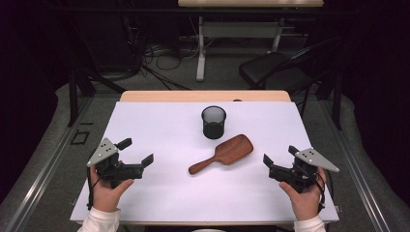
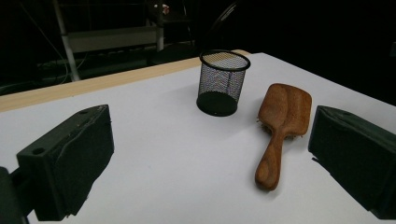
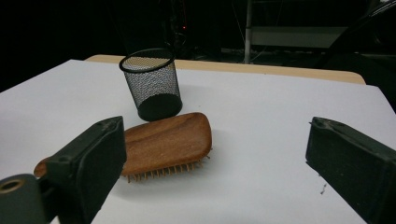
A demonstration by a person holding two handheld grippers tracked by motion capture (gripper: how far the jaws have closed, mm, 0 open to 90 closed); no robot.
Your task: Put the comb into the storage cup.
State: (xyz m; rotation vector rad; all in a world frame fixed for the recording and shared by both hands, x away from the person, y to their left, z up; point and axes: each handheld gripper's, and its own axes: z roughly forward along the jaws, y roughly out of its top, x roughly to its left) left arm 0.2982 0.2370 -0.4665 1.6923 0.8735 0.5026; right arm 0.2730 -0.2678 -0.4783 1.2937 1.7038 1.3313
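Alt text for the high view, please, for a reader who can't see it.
A wooden hairbrush lies bristles-down on a white table just in front of an upright black mesh cup. A person's left gripper and right gripper, both open, flank the brush without touching it.

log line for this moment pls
left gripper: open, empty | right gripper: open, empty | hairbrush: flat, bristles down, untouched | mesh cup: upright behind brush

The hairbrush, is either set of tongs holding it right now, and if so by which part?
Neither. The hairbrush lies bristles-down on the table beside the mesh cup; the left tongs and right tongs are open and clear of it.
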